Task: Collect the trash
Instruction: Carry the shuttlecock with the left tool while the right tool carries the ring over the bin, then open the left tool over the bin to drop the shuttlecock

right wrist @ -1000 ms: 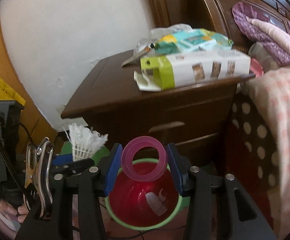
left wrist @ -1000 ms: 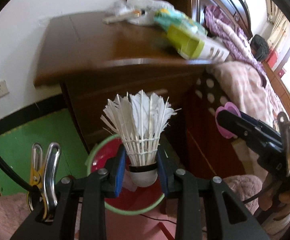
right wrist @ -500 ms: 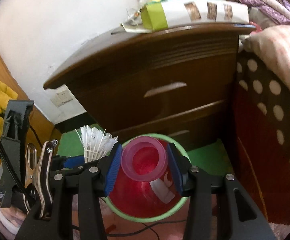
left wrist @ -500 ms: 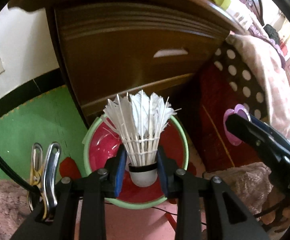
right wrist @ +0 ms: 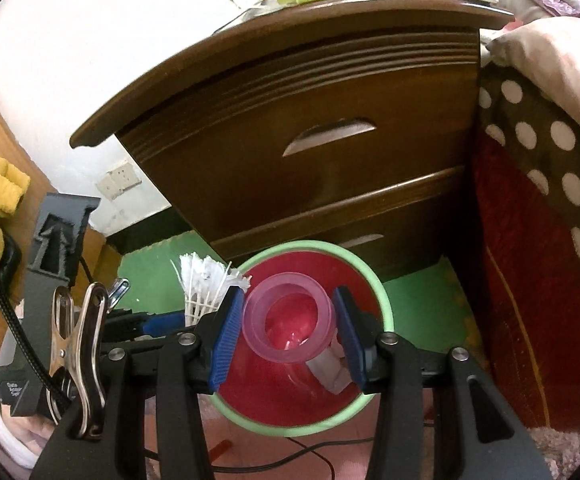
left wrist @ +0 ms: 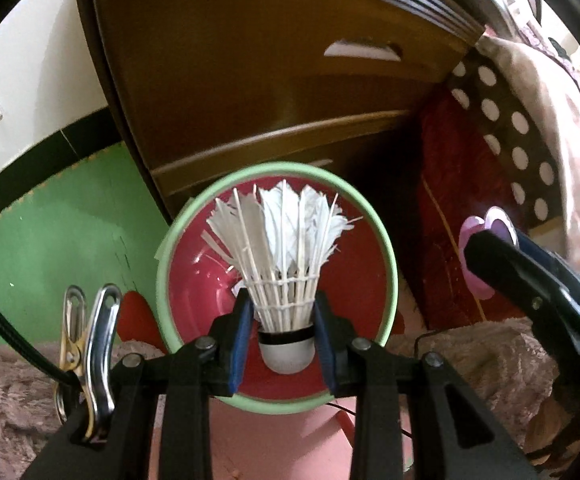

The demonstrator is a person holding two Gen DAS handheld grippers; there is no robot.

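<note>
— Left wrist view first: which way does the shuttlecock [left wrist: 286,280] point?

— Its long axis runs straight out along my fingers, white cork base toward the camera, frayed white feathers fanning away. My left gripper [left wrist: 284,340] is clamped on the base, over the red bin with the green rim [left wrist: 172,240].

— And your right?

— My right gripper [right wrist: 290,328] pinches a translucent pink ring [right wrist: 288,322] by its outer sides, its opening facing the camera, above the same bin, in front of the brown nightstand [right wrist: 329,100].
</note>
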